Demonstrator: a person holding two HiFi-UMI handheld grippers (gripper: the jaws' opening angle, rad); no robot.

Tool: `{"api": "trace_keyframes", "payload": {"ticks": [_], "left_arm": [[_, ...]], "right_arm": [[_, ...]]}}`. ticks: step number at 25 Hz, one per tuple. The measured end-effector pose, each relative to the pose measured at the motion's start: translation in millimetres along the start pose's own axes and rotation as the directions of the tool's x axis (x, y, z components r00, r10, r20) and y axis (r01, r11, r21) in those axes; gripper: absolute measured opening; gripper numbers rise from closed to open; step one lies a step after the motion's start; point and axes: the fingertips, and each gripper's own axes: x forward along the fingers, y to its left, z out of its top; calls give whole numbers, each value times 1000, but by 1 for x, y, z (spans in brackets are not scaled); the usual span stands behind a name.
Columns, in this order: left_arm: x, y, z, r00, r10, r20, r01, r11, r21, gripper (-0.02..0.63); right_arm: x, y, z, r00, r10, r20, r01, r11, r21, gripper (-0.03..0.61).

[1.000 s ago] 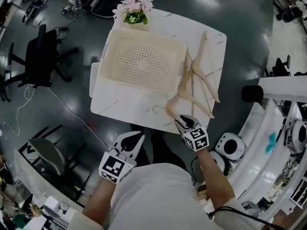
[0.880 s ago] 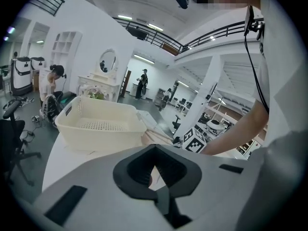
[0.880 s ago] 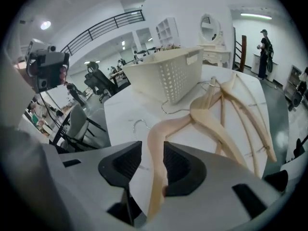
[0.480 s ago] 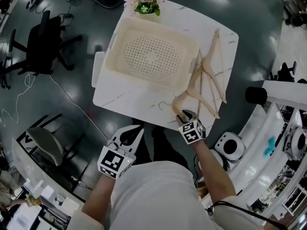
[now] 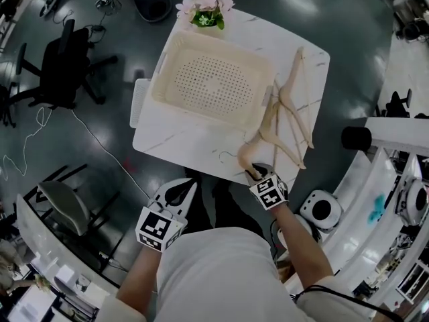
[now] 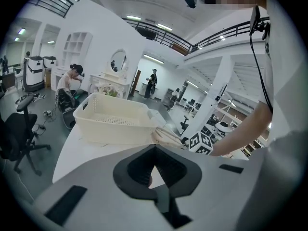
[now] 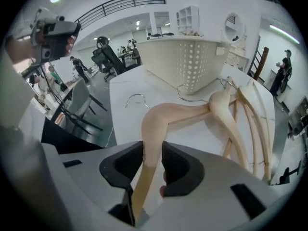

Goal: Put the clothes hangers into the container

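Observation:
Several pale wooden hangers [image 5: 287, 116] lie in a loose pile on the right of the white marble table [image 5: 181, 143], beside the empty cream perforated basket [image 5: 201, 116]. The nearest hanger [image 5: 249, 153] curves toward the table's front edge. Its arm [image 7: 183, 112] runs between the jaws of my right gripper [image 5: 255, 173], and in the right gripper view the right gripper [image 7: 152, 165] is closing, both pads against the wood. My left gripper [image 5: 181, 190] hangs below the front edge, off the table, jaws together and empty; in its own view the left gripper [image 6: 154, 170] faces the basket [image 6: 110, 124].
A pot of pink flowers [image 5: 206, 9] stands at the table's far edge behind the basket. A flat white panel [image 5: 137, 102] sticks out at the table's left side. An office chair [image 5: 64, 69] is on the floor to the left. Loose wire hooks [image 7: 137, 99] lie near the held hanger.
My right gripper has edged forward onto the near end of the closest hanger, which now sits between its jaws. The left gripper has hardly moved.

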Motion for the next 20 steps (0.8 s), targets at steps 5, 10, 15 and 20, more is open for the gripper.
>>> {"api": "trace_keyframes", "payload": {"ticks": [5,10,15,20], "left_arm": [[-6,-13,-6,1000,2,0,-2,1000,2,8],[-11,-26,-10,1000,1,7,-1,1000,14,8],[-19,-37,-13,1000,20,21,-21,1000,20,8],[-33,-47,-15,998,51,43,-52,998,19,8]], "right_arm": [[-29,34,8,990,136,41,-137,990,27,131],[-51,68,17,966,247,75,-249,968,20,132],[-71,93,16,931,348,106,-352,936,22,132],[-95,110,23,885,441,148,-452,890,51,132]]}}
